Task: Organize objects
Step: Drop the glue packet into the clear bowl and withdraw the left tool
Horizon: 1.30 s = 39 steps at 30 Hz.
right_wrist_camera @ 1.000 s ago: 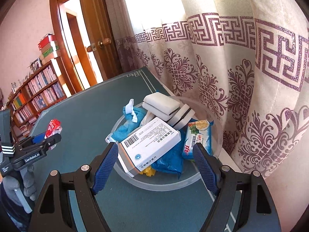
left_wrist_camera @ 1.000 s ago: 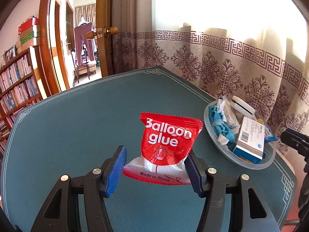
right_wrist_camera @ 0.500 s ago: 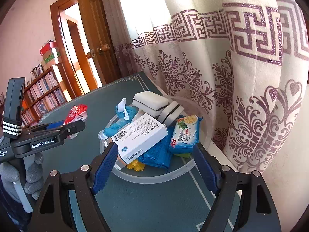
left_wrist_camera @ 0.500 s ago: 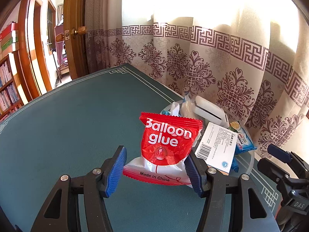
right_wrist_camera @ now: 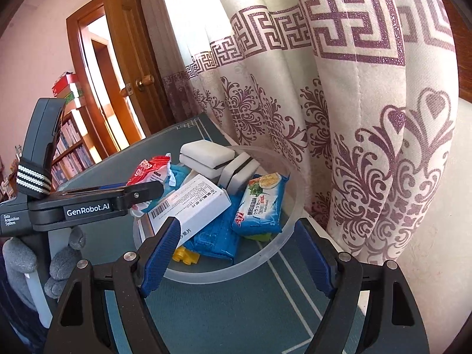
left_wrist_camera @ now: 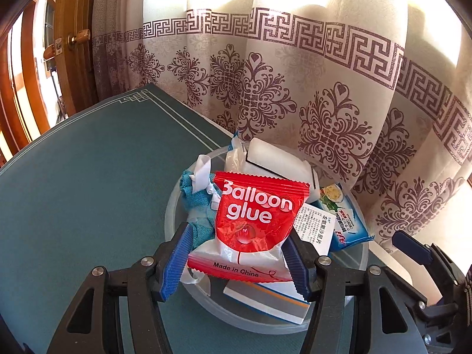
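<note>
A red and white packet (left_wrist_camera: 253,224) printed "Balloon glue" is pinched by its lower sides between the blue pads of the left gripper (left_wrist_camera: 236,258), standing upright above a clear plastic bowl (left_wrist_camera: 172,206). From the right wrist view the packet (right_wrist_camera: 150,169) hangs over the bowl's left side, not resting on the contents.

The bowl (right_wrist_camera: 283,236) sits on a dark green table (left_wrist_camera: 82,177) close to a cream curtain (left_wrist_camera: 324,88) with purple patterns. Inside it lie a white box (right_wrist_camera: 191,203) with a barcode, a blue cloth (left_wrist_camera: 194,203), white sponges (right_wrist_camera: 206,156), a blue and white pack (right_wrist_camera: 259,206) and a small yellow piece (right_wrist_camera: 185,255).

The right gripper (right_wrist_camera: 236,253) is wide apart and holds nothing; its fingers straddle the bowl's near rim. A gloved hand (right_wrist_camera: 63,256) grips the left tool's handle. A wooden door (right_wrist_camera: 129,67) and a bookshelf (right_wrist_camera: 69,144) stand behind.
</note>
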{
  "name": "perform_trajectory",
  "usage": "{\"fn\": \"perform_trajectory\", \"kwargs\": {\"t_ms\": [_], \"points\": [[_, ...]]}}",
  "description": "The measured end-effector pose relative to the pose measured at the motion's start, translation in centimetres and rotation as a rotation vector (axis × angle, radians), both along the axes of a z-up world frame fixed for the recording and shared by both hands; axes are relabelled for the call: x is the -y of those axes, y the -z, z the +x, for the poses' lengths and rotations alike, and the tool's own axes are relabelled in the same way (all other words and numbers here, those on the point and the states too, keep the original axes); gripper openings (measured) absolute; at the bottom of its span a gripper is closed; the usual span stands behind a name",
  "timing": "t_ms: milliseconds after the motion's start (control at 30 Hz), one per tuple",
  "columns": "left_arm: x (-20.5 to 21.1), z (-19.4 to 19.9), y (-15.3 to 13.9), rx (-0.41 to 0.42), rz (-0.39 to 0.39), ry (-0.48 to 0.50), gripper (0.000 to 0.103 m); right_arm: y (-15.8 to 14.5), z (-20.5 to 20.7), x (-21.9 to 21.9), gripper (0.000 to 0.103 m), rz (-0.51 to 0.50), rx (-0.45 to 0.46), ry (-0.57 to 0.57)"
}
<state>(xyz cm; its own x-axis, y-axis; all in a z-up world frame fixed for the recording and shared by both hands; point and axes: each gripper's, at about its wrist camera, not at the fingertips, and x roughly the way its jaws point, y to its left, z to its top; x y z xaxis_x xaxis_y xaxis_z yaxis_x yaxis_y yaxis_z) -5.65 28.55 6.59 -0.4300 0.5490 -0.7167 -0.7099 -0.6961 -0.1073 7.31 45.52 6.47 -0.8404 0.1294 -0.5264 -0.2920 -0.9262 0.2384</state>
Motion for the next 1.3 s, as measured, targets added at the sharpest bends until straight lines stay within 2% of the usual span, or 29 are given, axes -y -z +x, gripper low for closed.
{"fn": "perform_trajectory", "kwargs": {"t_ms": [100,167,400,567,767,1000,1300], "points": [[-0.7,-0.6,0.3,0.031,0.008,0.011,0.072,0.2,-0.1,0.2,0.081,0.004,0.004,-0.006],[-0.8,-0.9,0.4,0.043,0.021,0.012,0.086,0.3,0.0,0.3,0.081,0.01,0.004,-0.007],[0.4,-0.7,0.0,0.034,0.035,-0.004,0.093,0.5,-0.2,0.8,0.081,0.023,0.016,-0.02],[2.2,-0.1,-1.1,-0.02,0.038,-0.06,0.102,0.3,0.1,1.8,0.081,0.045,0.025,-0.038],[4.7,1.6,-2.0,-0.108,0.009,-0.142,0.103,0.1,0.6,3.2,0.081,0.062,0.044,-0.063],[6.9,4.0,-1.8,-0.179,-0.057,-0.199,0.103,0.4,0.9,4.7,0.088,0.079,0.1,-0.087],[8.7,6.1,-2.6,-0.219,-0.045,-0.245,0.103,0.5,1.2,6.2,0.092,0.139,0.155,-0.053]]}}
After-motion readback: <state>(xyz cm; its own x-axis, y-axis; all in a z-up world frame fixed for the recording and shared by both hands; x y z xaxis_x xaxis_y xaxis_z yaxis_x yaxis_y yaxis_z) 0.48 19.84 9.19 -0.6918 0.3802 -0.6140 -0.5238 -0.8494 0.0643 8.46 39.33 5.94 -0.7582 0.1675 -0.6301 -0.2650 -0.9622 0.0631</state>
